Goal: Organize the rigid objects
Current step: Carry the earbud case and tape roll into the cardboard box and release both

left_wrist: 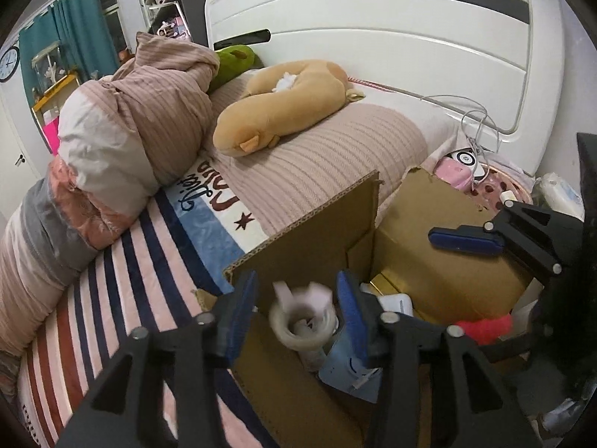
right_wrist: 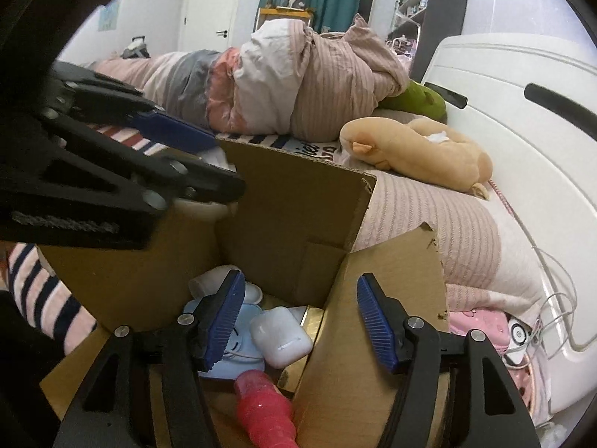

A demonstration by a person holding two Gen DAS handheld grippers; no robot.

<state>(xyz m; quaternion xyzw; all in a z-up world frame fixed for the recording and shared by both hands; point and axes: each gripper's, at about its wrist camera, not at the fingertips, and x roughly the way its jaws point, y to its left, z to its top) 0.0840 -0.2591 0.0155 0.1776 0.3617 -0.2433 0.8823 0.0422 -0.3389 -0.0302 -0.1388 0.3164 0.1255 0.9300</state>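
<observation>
Blurred tape roll (left_wrist: 303, 326) sits between the spread left gripper (left_wrist: 296, 310); right gripper (right_wrist: 296, 323) gapes over the half-hidden box (right_wrist: 298, 201).

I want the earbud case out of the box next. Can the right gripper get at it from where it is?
Probably yes. The right gripper hangs open just above the white earbud case, which lies uncovered on top in the cardboard box; the flaps stand clear.

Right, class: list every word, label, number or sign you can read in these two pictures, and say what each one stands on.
Dark script on the blanket, seen upside down beside a red star: too distorted to read; in the right wrist view the cardboard box hides part of it.
Wall clock: numerals too small to read.
Earbuds case: no text visible.
Blue item in the box: marks too blurred to read.
Nothing else carries text.
</observation>
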